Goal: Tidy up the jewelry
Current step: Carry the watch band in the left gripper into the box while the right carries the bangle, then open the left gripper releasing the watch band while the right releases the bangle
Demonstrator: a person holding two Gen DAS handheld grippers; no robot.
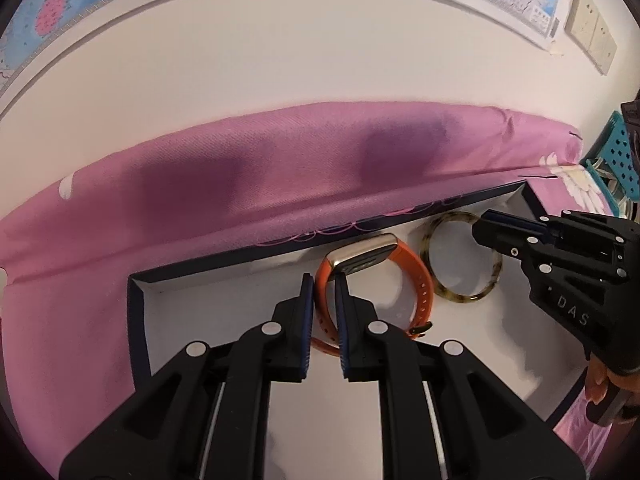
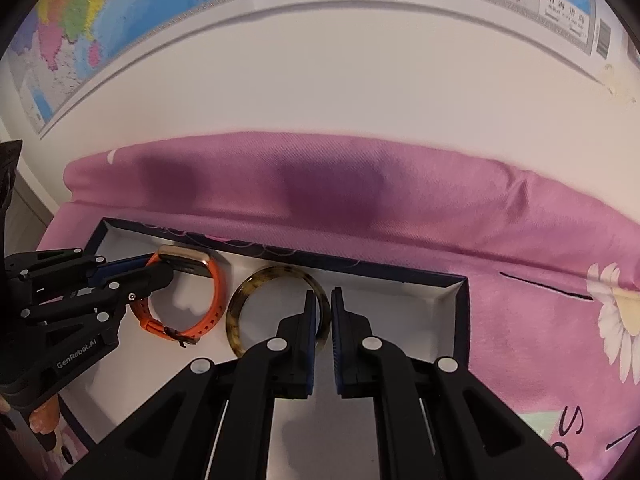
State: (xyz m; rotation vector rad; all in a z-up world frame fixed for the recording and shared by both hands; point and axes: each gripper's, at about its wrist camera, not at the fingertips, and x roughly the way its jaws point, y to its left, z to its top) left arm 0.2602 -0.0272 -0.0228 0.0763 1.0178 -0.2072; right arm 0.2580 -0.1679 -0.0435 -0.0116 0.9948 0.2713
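Observation:
An orange watch with a gold case (image 1: 376, 276) (image 2: 188, 296) and a tortoiseshell bangle (image 1: 464, 258) (image 2: 276, 304) lie side by side in a shallow white box with a dark blue rim (image 1: 136, 304) (image 2: 460, 312). My left gripper (image 1: 323, 284) (image 2: 158, 270) straddles the watch strap's left side, its jaws a narrow gap apart. My right gripper (image 2: 322, 300) (image 1: 482, 226) straddles the bangle's right edge, jaws slightly apart, the bangle resting on the box floor.
The box sits on a pink flowered cloth (image 1: 200, 184) (image 2: 520, 240) that rises in a fold behind it. A white wall with a map (image 2: 100, 8) stands behind. A teal perforated basket (image 1: 618, 156) is at the far right.

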